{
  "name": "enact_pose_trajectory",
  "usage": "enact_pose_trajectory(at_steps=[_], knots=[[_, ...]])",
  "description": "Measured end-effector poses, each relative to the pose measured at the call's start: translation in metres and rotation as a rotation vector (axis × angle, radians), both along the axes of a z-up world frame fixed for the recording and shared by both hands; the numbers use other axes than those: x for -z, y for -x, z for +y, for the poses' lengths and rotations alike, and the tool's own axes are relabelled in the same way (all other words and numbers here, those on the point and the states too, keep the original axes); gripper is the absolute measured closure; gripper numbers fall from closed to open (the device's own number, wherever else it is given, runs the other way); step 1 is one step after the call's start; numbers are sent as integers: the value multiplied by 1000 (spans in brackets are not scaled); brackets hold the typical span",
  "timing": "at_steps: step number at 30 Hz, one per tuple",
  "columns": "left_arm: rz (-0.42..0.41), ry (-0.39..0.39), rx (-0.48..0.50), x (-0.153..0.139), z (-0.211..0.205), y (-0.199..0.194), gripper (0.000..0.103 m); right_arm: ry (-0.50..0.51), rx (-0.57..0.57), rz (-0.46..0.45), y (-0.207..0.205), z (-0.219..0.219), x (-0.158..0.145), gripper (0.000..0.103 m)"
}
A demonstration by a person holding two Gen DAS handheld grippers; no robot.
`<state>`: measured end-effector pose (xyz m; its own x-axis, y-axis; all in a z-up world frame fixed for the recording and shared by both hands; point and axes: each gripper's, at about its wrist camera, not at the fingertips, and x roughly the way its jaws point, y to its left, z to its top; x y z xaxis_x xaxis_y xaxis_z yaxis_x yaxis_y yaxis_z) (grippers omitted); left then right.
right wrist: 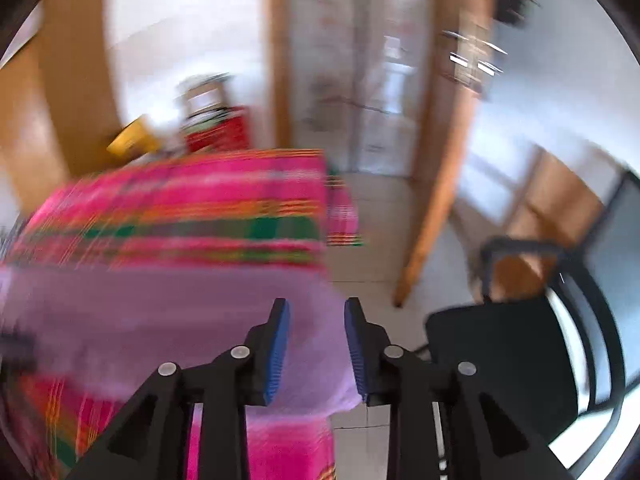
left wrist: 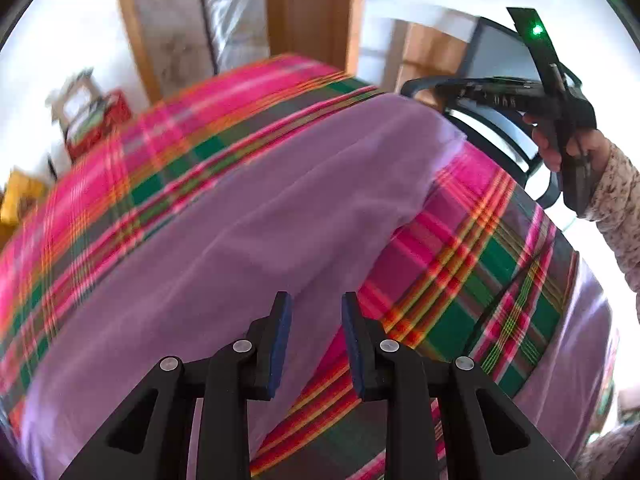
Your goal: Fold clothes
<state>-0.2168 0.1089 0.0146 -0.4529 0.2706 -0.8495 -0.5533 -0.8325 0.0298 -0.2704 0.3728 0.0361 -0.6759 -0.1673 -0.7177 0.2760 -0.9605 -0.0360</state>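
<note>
Lilac cloth (left wrist: 224, 240) lies spread over the plaid-covered table (left wrist: 460, 264), a long garment running from the near left to the far right, with a raised fold edge along its right side. You look to be between folds: one layer seems laid over, and neither claw holds anything.

Your left gripper (left wrist: 316, 340) hovers just above the near part of the garment, its jaws partly apart, with only cloth and plaid showing through the gap (nothing pinched). From the right wrist view, your right gripper (right wrist: 317, 350) sits over the garment's corner at the table's right edge, jaws likewise partly apart and empty; the lilac cloth (right wrist: 168, 312) shows between the pads but they do not press on it. That view is smeared, so whether the tips brush the fabric cannot be told. In the left view you can see your right hand (left wrist: 560, 140) carrying its tool high at the far right, beside a black chair (right wrist: 520, 360).

Next, you would likely pick a fresh edge with both claws, close on a single layer, and carry it across evenly so the fold lands square.
</note>
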Motion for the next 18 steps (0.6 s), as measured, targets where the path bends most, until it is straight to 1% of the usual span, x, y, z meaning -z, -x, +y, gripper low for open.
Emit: enact_pose_trajectory(at_steps=[1,3,7,9,12,15,17,18], knots=[[17,23,26,1,8,-2,76,-20,-47,0,-9,-9,1,69],[29,65,50,6,19,-3,76,-93,-152,-6,-29,-28,7,67],[31,116,46,17,31,-2,76,-261,-276,-17,-52,-54,23,67],[39,134,45,18,34,-1,76,-300,-288,-15,-56,-58,28,67],[47,160,36,21,41,1,76,-311,-275,-7,-53,-60,30,67],[26,154,10,23,41,12,75,-324,-275,-1,-50,-60,30,67],[13,142,-2,22,40,15,75,-325,-279,4,-47,-62,29,72],[8,137,-5,22,39,15,75,-321,-283,4,-47,-60,29,82]])
